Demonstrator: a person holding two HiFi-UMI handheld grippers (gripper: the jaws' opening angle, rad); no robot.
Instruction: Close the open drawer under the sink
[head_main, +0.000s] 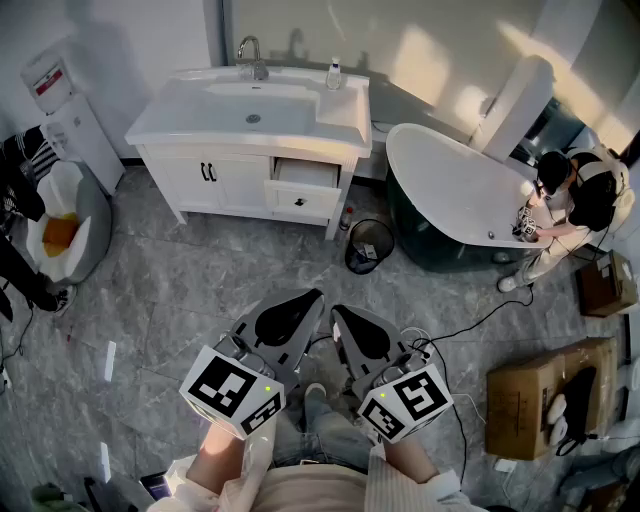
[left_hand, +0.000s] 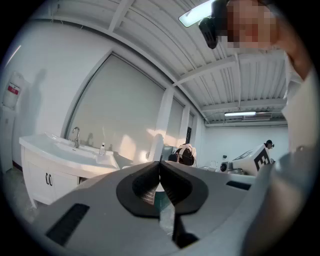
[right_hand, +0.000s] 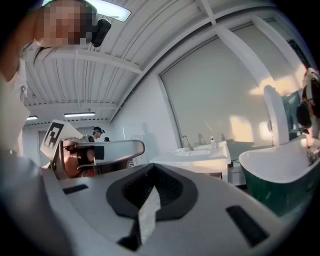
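In the head view, a white vanity (head_main: 215, 172) stands against the far wall with a sink (head_main: 252, 103) in its top, a faucet (head_main: 250, 48) behind the basin and a small bottle (head_main: 333, 72) at the right rear corner. The drawer (head_main: 302, 190) sits at the vanity's lower right, beside the two doors, and is pulled partly out. A black bin (head_main: 368, 245) stands on the floor just right of the vanity, and a tub (head_main: 450, 195) lies beyond it, with a person (head_main: 570, 205) crouched at its far end. The left gripper (head_main: 312, 297) and right gripper (head_main: 338, 312) are held low and side by side near the bottom of the frame. Both point toward the vanity but are well apart from it. The jaws of each are together, with nothing between them.

In the left gripper view, the left gripper (left_hand: 160, 166) has its jaws pressed together at the tips and empty. The vanity (left_hand: 50, 167) lies off to the left and the person (left_hand: 186, 154) is straight ahead.

In the right gripper view, the right gripper (right_hand: 152, 169) also has its jaws closed on nothing. The left gripper (right_hand: 100, 150) shows at the left. The sink (right_hand: 197, 152) lies ahead, with the tub (right_hand: 282, 172) at the right.
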